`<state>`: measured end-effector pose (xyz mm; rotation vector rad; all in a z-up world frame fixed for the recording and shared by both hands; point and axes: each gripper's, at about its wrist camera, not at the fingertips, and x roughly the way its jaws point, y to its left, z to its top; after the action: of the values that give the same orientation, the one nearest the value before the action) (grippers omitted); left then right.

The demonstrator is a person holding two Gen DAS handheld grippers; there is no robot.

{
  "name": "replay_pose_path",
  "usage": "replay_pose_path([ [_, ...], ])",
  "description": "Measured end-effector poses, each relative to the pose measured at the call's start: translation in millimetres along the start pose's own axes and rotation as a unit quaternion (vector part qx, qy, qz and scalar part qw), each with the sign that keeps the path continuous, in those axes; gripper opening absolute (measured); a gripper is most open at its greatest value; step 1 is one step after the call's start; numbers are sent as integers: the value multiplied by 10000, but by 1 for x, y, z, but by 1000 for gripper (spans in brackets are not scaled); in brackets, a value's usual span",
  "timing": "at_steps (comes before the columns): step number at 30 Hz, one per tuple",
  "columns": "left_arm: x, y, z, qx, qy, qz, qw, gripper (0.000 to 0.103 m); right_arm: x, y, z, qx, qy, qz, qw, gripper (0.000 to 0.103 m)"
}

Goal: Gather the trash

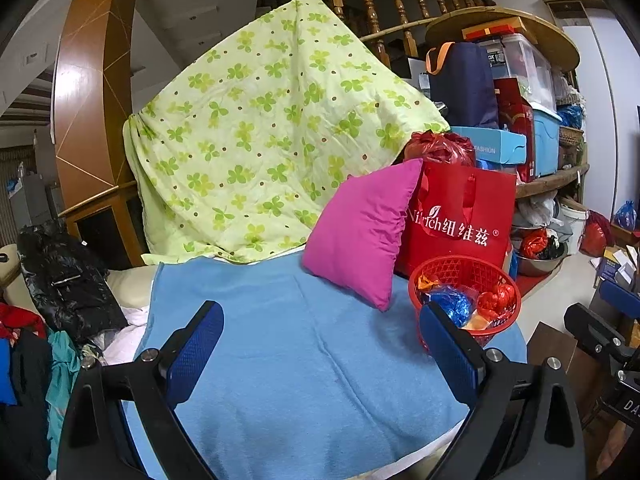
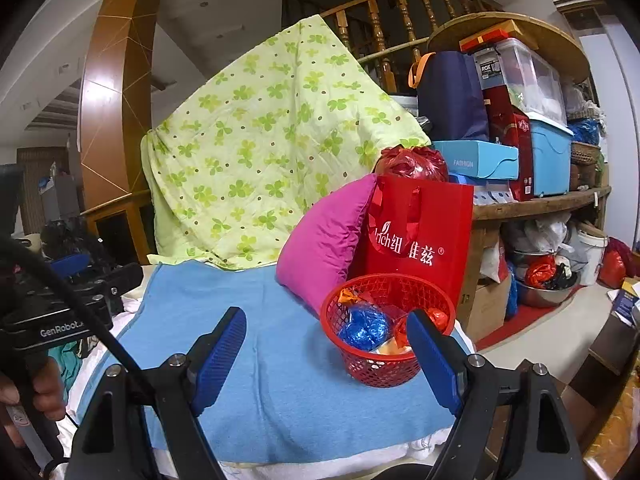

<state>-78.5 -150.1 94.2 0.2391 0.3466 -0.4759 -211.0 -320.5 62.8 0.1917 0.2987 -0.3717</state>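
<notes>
While both grippers, left gripper (image 1: 320, 354) and right gripper (image 2: 326, 360), hang released, red mesh basket (image 2: 386, 360) holds foil wrappers (image 2: 364, 326); verify blue towel (image 2: 280, 380) bare.

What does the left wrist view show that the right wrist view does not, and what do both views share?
Only the left wrist view shows the black jacket lying left of the blue towel, with the right gripper at its right edge.

Only the right wrist view shows the person's hand holding the left gripper's body at the left edge.

Both show open blue-padded fingers, the red basket of crumpled foil trash on the towel, the pink pillow, the red bag and the green clover quilt.
</notes>
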Motion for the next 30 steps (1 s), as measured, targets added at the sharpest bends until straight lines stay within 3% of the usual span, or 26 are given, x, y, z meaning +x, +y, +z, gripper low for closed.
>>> replay_pose_path([
  [30,-23,10,0,-46,-111,-6,9999,98,-11,16,8,-244,5,-283,9993,85],
])
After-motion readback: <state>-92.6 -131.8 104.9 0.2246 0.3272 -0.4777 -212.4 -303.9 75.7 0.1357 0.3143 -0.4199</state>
